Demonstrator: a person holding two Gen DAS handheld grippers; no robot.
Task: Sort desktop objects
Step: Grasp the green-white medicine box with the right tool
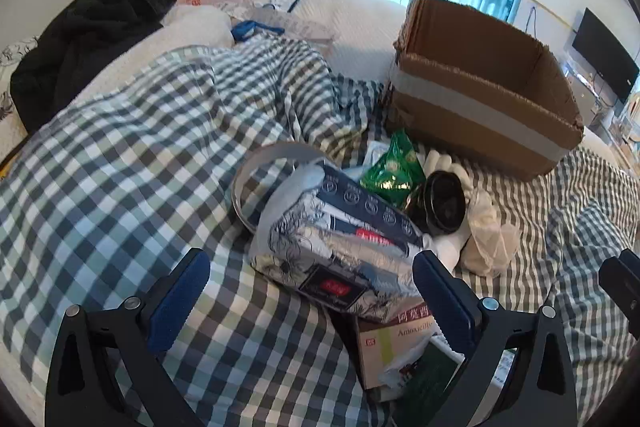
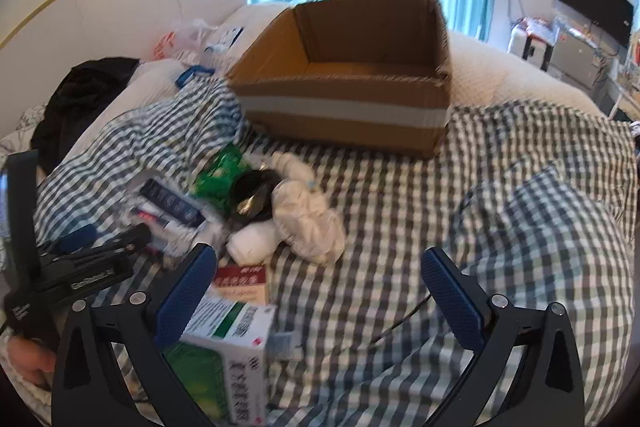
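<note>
Your left gripper (image 1: 312, 301) & right gripper (image 2: 318, 291): jaws wide apart, empty. Patterned pouch (image 1: 340, 251) lies just ahead between left fingers; cardboard box (image 2: 348, 75) beyond, on checked blanket (image 2: 400, 219).

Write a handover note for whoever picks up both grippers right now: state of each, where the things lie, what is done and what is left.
Left gripper: open, holding nothing, above the patterned pouch.
Right gripper: open, holding nothing, over the checked bedcover.
Cardboard box: looks empty, behind the pile.
Pile, all outside the box: pouch, green packet, black round container, white cloth bundle, medicine boxes.
Done: nothing visibly sorted.
Left: likely move each item into the box.
</note>
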